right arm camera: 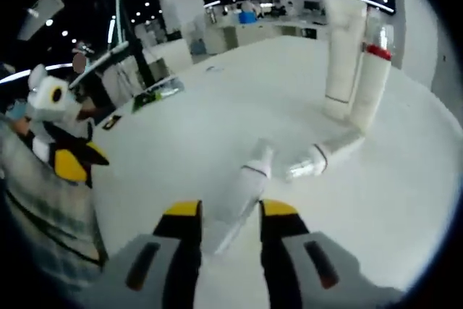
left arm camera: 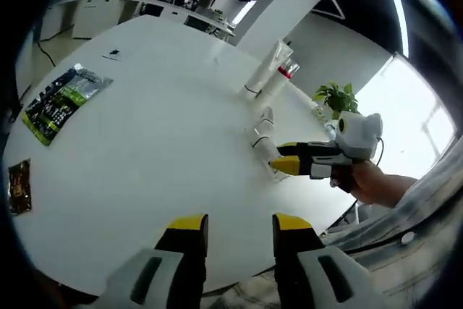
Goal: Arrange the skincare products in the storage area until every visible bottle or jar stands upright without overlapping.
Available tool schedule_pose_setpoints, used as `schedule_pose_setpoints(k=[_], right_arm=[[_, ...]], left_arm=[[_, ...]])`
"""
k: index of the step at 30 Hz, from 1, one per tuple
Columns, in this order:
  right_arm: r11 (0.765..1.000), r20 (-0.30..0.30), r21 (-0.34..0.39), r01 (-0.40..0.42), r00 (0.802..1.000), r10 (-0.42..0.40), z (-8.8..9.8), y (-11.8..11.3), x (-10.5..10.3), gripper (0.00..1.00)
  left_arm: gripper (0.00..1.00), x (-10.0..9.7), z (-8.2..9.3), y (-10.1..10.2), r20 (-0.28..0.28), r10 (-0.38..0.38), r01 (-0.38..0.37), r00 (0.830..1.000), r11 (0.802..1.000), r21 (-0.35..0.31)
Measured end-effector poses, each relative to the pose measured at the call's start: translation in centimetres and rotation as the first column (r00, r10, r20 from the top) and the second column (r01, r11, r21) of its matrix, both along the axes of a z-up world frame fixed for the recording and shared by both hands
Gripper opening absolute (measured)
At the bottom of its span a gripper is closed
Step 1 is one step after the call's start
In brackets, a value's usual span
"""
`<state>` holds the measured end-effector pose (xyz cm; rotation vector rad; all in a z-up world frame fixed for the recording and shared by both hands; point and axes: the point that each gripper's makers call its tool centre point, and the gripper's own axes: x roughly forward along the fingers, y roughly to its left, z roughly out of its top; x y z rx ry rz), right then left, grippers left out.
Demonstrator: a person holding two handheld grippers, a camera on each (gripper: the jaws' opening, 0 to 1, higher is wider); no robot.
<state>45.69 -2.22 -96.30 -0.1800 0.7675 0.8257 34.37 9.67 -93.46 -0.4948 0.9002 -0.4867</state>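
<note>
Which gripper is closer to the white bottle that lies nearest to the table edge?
Right. The right gripper has the lying white bottle between its jaws; the left gripper hovers apart.

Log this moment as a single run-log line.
right gripper: jaws around lying bottle, grip unclear | left gripper: open, empty | second bottle: lying | two tubes: upright | table

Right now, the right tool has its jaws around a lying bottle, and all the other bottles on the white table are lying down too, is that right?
Not quite. The right tool does have its jaws around a lying bottle, and another bottle lies near it, but the two tall tubes behind stand upright on the white table, as the right gripper view shows.
</note>
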Motion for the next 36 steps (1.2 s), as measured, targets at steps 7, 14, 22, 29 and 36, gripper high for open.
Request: schedule_pose_setpoints(k=[7, 14, 22, 29, 36], right_arm=[[0.999, -0.016, -0.043, -0.021, 1.0, 0.02, -0.6, -0.2, 0.0, 0.25], [0.992, -0.012, -0.112, -0.058, 0.998, 0.057, -1.9, -1.0, 0.0, 0.2], [0.996, -0.046, -0.06, -0.063, 0.997, 0.061, -1.0, -0.7, -0.4, 0.19], [0.996, -0.046, 0.029, -0.089, 0.995, 0.09, 0.5, 0.7, -1.4, 0.18], [0.979, -0.022, 0.155, -0.129, 0.991, 0.134, 3.2, 3.5, -2.7, 0.18]], left_arm=[[0.36, -0.5, -0.1, 0.4, -0.009, 0.011, -0.011, 1.0, 1.0, -0.001], [0.36, -0.6, -0.1, 0.5, -0.011, 0.017, -0.017, 1.0, 1.0, -0.002], [0.36, -0.5, -0.1, 0.5, -0.01, 0.019, -0.019, 1.0, 1.0, -0.006], [0.38, 0.1, 0.3, 0.8, -0.012, 0.063, -0.063, 0.998, 0.996, -0.056], [0.44, 1.3, 2.9, -1.2, 0.022, 0.07, -0.062, 0.997, 0.966, -0.252]])
